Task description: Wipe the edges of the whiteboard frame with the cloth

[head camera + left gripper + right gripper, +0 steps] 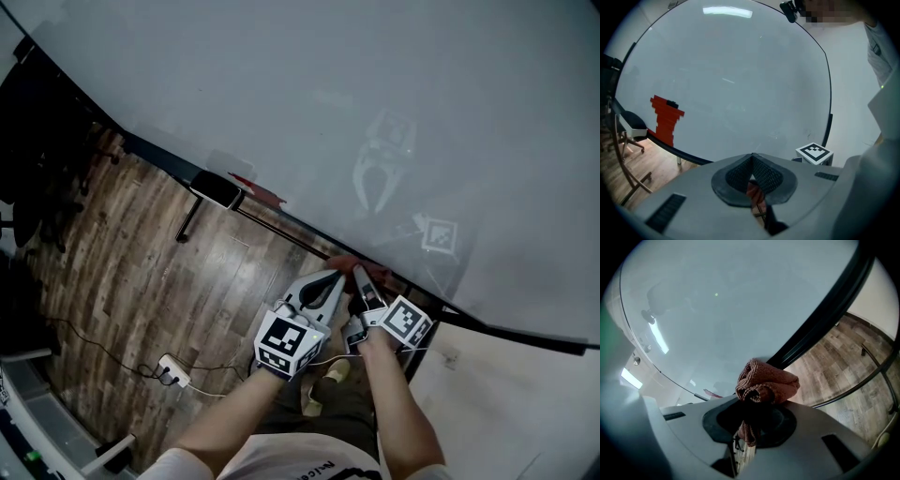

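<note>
right gripper (756, 405): fingers clenched on cloth (767, 384), wad protruding to meet frame (820, 324) | left gripper (752, 172): fingers closed together, idle alongside

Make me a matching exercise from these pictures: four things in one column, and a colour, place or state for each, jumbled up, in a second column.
Things:
1. cloth
2. whiteboard frame
3. power strip
4. left gripper

Descriptions:
A. white, lying on the wooden floor
B. jaws together
C. black, runs along the board's edge
D. reddish-brown, clamped in the right gripper

Pairs: 1-D, 2-C, 3-A, 4-B
</note>
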